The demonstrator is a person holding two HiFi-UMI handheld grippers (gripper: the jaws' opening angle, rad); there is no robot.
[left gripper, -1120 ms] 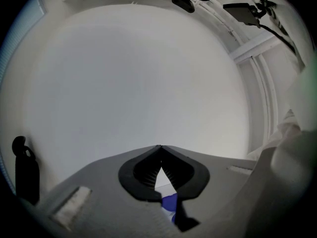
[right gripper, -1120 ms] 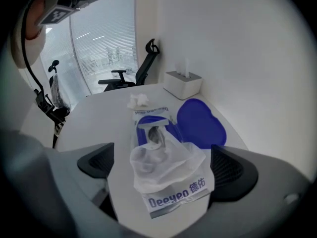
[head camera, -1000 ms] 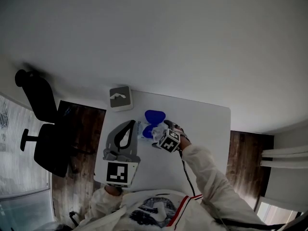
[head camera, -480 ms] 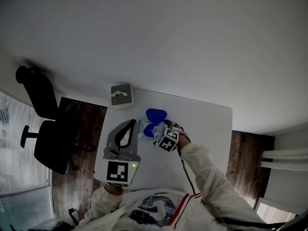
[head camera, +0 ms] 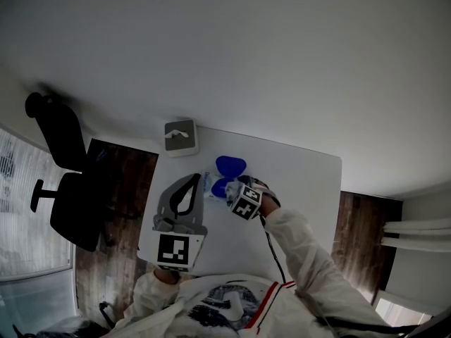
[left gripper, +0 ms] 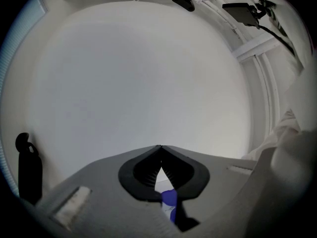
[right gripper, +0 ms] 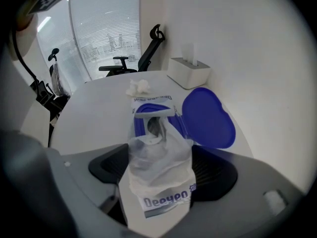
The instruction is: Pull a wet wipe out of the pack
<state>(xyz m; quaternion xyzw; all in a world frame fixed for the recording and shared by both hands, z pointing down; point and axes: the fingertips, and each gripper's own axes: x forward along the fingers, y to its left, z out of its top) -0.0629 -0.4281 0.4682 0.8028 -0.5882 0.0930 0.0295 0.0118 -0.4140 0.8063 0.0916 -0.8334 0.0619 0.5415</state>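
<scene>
Your white table [right gripper: 99,113] fills most of the scene, with a black chair [head camera: 67,189] off its left side on the dark wood floor [head camera: 116,189]. A tissue box [right gripper: 188,71] sits at the table's far left corner, well apart from the pack [right gripper: 166,202]. A small crumpled paper [right gripper: 139,87] lies just beyond the pack's far end. Your left gripper [left gripper: 159,148] is to the left of the pack, its fingers together at the tips with nothing in them. The pack lies near the table's middle, under your right gripper [right gripper: 159,175]. It is white with blue print, and its blue lid [right gripper: 208,118] is swung open to the right of the opening. A white wipe [right gripper: 158,155] stands bunched up out of the blue-rimmed opening, between your right gripper's fingers, which have just been closing in and stand apart on either side of it
</scene>
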